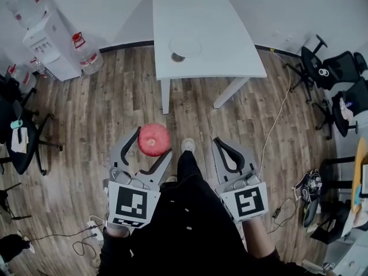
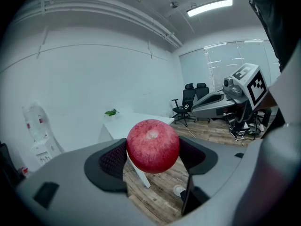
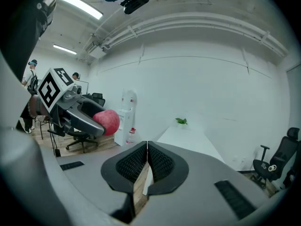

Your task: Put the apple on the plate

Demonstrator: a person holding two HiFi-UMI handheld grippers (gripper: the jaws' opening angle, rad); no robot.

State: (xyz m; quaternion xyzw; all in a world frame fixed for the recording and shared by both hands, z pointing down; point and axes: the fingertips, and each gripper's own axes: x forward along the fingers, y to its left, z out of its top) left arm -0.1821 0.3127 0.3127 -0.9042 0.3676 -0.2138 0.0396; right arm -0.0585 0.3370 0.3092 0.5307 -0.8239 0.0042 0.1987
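A red apple (image 1: 153,140) is clamped between the jaws of my left gripper (image 1: 150,144), held over the wooden floor in front of the person. In the left gripper view the apple (image 2: 153,146) fills the gap between the dark pads. My right gripper (image 1: 225,153) hangs beside it to the right, shut with nothing between its pads (image 3: 147,161). The apple (image 3: 107,122) also shows at the left in the right gripper view. A white plate (image 1: 185,46) lies on the white table (image 1: 230,33) farther ahead.
A water dispenser (image 1: 50,43) with spare bottles stands at the far left. Black office chairs (image 1: 330,71) crowd the right side, another chair (image 1: 20,137) sits at the left. Cables (image 1: 279,111) trail over the wooden floor. A small plant (image 2: 111,112) stands at the table's far end.
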